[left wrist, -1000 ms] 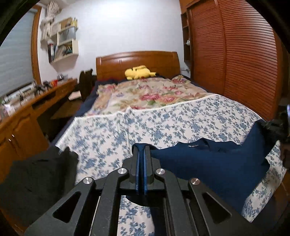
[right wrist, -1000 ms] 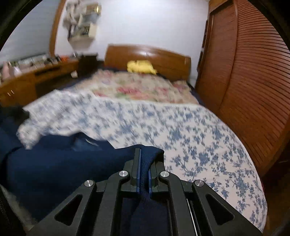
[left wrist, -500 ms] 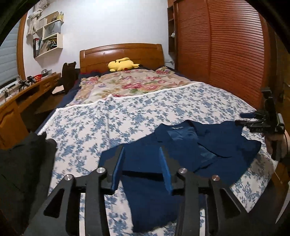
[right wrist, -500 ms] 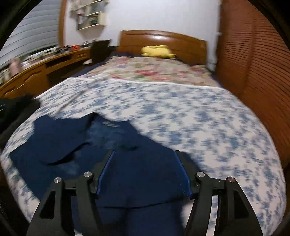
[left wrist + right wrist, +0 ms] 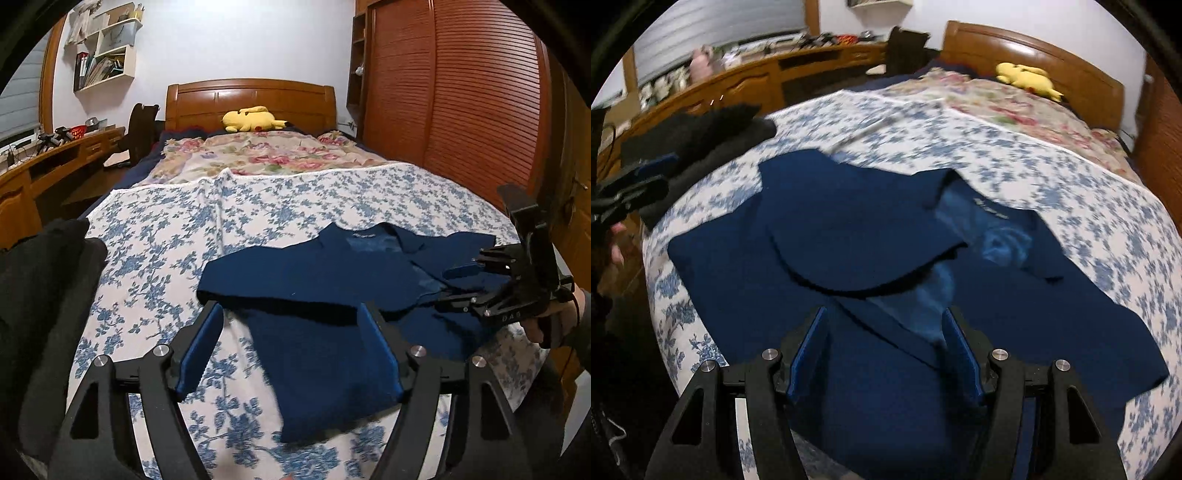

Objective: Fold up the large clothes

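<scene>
A large navy blue garment (image 5: 325,291) lies spread on the blue-flowered bedspread (image 5: 173,236), partly folded over itself, its collar label facing up. My left gripper (image 5: 291,347) is open and empty just above the garment's near edge. My right gripper (image 5: 884,354) is open and empty over the garment (image 5: 849,236); it also shows at the right of the left wrist view (image 5: 476,280). The left gripper shows at the left edge of the right wrist view (image 5: 631,181).
A black garment pile (image 5: 40,291) sits at the bed's left corner. A yellow plush toy (image 5: 251,119) lies by the wooden headboard (image 5: 251,96). A wooden desk (image 5: 55,155) runs along the left, slatted wardrobe doors (image 5: 461,99) along the right.
Both grippers were shut on the navy garment a second ago. They opened, let it drop onto the bed and drew back; the right gripper swung left over it.
</scene>
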